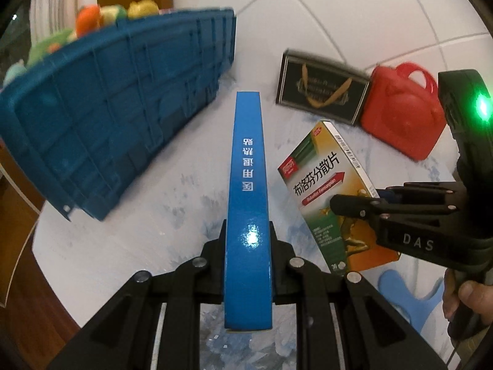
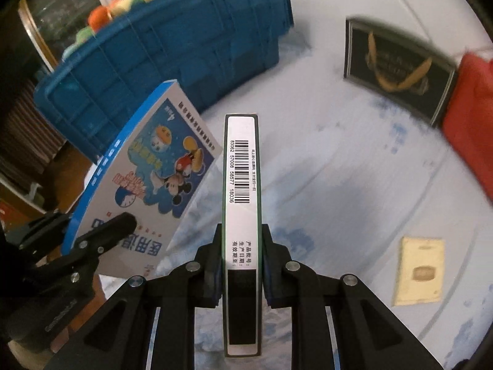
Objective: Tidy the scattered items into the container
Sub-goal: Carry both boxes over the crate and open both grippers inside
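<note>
My left gripper (image 1: 248, 240) is shut on a blue fever-patch box (image 1: 246, 185), held edge-up above the table. In the right wrist view the same box (image 2: 160, 169) shows its cartoon face, with the left gripper (image 2: 101, 234) clamped on it. My right gripper (image 2: 242, 246) is shut on a green ibuprofen box (image 2: 242, 185), barcode edge up. That box (image 1: 326, 191) and the right gripper (image 1: 357, 208) show in the left wrist view. The blue crate (image 1: 107, 117), holding several plush toys, stands ahead to the left; it also shows in the right wrist view (image 2: 185, 49).
A black gift bag (image 1: 320, 92) with gold handles and a red bag (image 1: 403, 114) lie at the far right of the white-blue table (image 1: 123, 246). A small cream packet (image 2: 419, 271) lies on the table at the near right.
</note>
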### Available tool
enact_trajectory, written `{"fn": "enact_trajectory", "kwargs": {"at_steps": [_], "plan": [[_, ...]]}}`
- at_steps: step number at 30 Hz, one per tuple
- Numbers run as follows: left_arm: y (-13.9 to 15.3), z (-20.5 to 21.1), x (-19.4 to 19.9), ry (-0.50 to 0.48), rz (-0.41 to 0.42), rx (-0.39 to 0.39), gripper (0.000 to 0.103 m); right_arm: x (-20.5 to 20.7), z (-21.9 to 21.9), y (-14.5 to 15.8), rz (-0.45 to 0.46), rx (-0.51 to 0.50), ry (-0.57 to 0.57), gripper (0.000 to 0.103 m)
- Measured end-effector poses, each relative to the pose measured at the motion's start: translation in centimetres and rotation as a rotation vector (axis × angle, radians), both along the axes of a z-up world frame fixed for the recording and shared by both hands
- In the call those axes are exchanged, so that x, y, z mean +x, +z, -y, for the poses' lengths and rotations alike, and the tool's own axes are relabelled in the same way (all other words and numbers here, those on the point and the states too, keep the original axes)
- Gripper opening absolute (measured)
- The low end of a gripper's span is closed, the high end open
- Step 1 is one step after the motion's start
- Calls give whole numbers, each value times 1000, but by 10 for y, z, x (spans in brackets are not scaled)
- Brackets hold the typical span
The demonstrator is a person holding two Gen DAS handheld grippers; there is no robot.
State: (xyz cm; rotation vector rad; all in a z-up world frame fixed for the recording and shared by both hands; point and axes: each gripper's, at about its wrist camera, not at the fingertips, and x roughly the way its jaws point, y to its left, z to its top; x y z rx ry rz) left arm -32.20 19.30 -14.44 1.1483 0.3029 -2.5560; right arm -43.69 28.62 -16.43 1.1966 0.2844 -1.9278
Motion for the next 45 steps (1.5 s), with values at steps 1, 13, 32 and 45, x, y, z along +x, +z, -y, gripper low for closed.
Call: {"fn": "enact_trajectory", "kwargs": {"at_steps": [1,13,32,45], "plan": [[8,0,3,8,-12,-8,18,1,0,7,-14,-7,-1,20],[132,44,45,104,-207,-132,18,31,27,128,-157,-199,86,20],[185,339,37,214,-167,-223,18,42,318,218,-119,-431,159,20],[119,378,4,142,-29,-126,43,23,373,136,-14,-256,105,27]]}}
